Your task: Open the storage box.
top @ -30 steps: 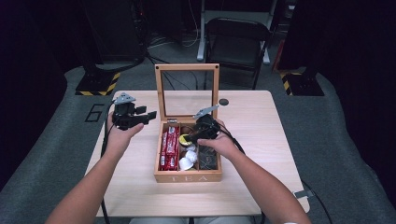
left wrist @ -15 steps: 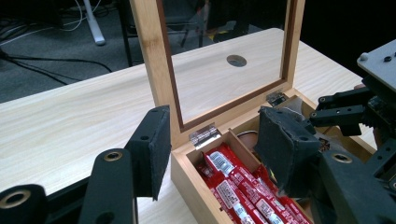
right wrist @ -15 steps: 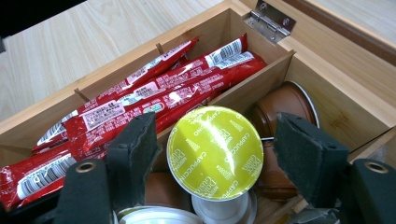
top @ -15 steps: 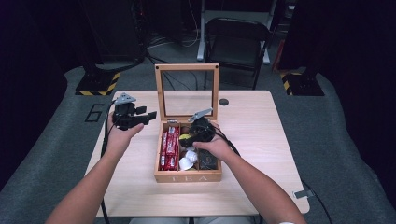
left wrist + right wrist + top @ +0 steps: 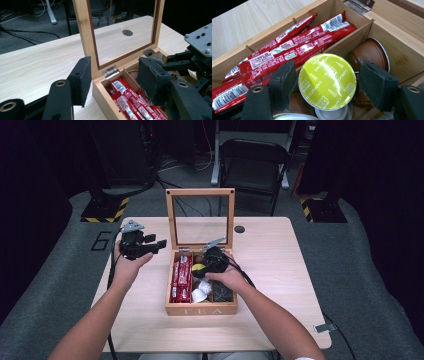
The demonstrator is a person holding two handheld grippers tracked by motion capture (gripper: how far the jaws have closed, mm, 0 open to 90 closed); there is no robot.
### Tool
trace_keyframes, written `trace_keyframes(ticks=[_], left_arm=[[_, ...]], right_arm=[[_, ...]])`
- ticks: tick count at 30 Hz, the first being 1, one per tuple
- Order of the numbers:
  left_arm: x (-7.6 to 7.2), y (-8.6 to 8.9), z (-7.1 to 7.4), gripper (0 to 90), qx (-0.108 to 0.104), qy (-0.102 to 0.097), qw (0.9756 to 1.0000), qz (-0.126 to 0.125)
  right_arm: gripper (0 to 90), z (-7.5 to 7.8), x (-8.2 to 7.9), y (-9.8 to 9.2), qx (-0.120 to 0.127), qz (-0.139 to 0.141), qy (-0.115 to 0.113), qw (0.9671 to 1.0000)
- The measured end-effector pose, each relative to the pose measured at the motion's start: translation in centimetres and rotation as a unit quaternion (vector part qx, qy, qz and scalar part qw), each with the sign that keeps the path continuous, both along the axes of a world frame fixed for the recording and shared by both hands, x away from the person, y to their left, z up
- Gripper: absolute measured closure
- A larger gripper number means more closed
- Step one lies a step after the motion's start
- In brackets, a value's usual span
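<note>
Two tongs were recorded at a pale wood-grain table (image 5: 280,270). Right tongs (image 5: 327,82), previously nearer the box's 3 o'clock side, had shifted toward its middle compartment; jaws spread wide either side of a round capsule (image 5: 327,81) with glossy yellow-green foil lid, not yet gripping — likely a pick about to begin. Left tongs (image 5: 113,80) had stayed aloft at 9 o'clock of the box, released, foam-faced pads empty. Bamboo tea box (image 5: 200,309), hinged glass-paned lid upright at 12 o'clock. Contents: glossy red stick sachets (image 5: 287,47) in the 9 o'clock compartment; brown domed capsule (image 5: 368,53) beyond the yellow one.
</note>
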State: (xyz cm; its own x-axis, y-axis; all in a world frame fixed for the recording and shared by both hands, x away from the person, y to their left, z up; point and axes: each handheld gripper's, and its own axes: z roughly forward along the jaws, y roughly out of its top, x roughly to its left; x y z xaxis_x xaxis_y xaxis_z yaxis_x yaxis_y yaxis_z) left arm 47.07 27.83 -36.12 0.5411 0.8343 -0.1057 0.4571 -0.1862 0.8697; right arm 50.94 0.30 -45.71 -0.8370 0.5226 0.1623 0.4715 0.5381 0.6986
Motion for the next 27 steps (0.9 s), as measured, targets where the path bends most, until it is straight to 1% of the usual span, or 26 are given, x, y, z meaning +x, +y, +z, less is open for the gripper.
trace_keyframes(ticks=[1,3,4,6,8,9,10,11,13,22,23,24,25,27], left_arm=[[-0.01,0.01,0.01,44.9,-0.001,-0.001,1.0000,0.000],[-0.02,0.03,0.05,44.8,0.000,0.000,1.0000,-0.001],[-0.04,0.03,0.07,44.9,0.000,0.000,1.0000,-0.001],[-0.06,0.01,0.09,44.8,0.000,-0.001,1.0000,-0.001],[-0.06,0.00,0.09,44.9,0.000,-0.001,1.0000,-0.001],[-0.06,0.00,0.09,44.9,0.001,-0.001,1.0000,-0.001],[-0.05,0.01,0.08,44.9,0.000,-0.001,1.0000,-0.001],[-0.05,0.02,0.09,44.9,0.000,0.000,1.0000,-0.001],[-0.05,0.03,0.09,44.9,0.000,-0.001,1.0000,-0.001],[-0.05,-0.01,0.13,44.9,-0.001,-0.002,1.0000,0.000],[-0.05,0.00,0.14,44.9,-0.001,-0.002,1.0000,0.000],[-0.04,-0.01,0.14,44.9,-0.001,-0.002,1.0000,0.000],[-0.03,-0.01,0.15,44.9,-0.001,-0.002,1.0000,0.001],[-0.01,-0.01,0.16,44.9,-0.001,-0.002,1.0000,0.001]], right_arm=[[30.3,-0.05,-0.01,0.05,0.003,-0.001,0.004,1.0000],[30.3,-0.13,0.13,0.09,0.003,0.002,0.000,1.0000],[30.3,-0.10,0.17,0.08,-0.001,0.003,-0.001,1.0000],[30.9,-0.18,0.22,0.17,0.002,0.004,0.001,1.0000],[31.6,-0.17,0.09,0.29,0.000,0.001,0.012,0.9999],[31.8,-0.20,0.10,0.33,-0.001,0.002,0.011,0.9999],[32.0,-0.25,0.19,0.35,-0.001,0.006,0.003,1.0000],[32.8,-0.22,0.13,0.34,-0.001,0.003,0.009,1.0000],[34.3,-0.20,0.13,0.33,-0.001,-0.001,0.011,0.9999],[36.8,-0.19,0.14,0.31,-0.004,0.002,0.006,1.0000],[36.9,-0.22,0.23,0.29,-0.004,0.007,-0.003,1.0000],[37.0,-0.22,0.20,0.32,-0.003,0.006,-0.003,1.0000],[37.0,-0.17,0.06,0.36,-0.004,0.000,0.003,1.0000],[37.0,-0.12,0.10,0.36,-0.008,0.007,-0.007,0.9999]])
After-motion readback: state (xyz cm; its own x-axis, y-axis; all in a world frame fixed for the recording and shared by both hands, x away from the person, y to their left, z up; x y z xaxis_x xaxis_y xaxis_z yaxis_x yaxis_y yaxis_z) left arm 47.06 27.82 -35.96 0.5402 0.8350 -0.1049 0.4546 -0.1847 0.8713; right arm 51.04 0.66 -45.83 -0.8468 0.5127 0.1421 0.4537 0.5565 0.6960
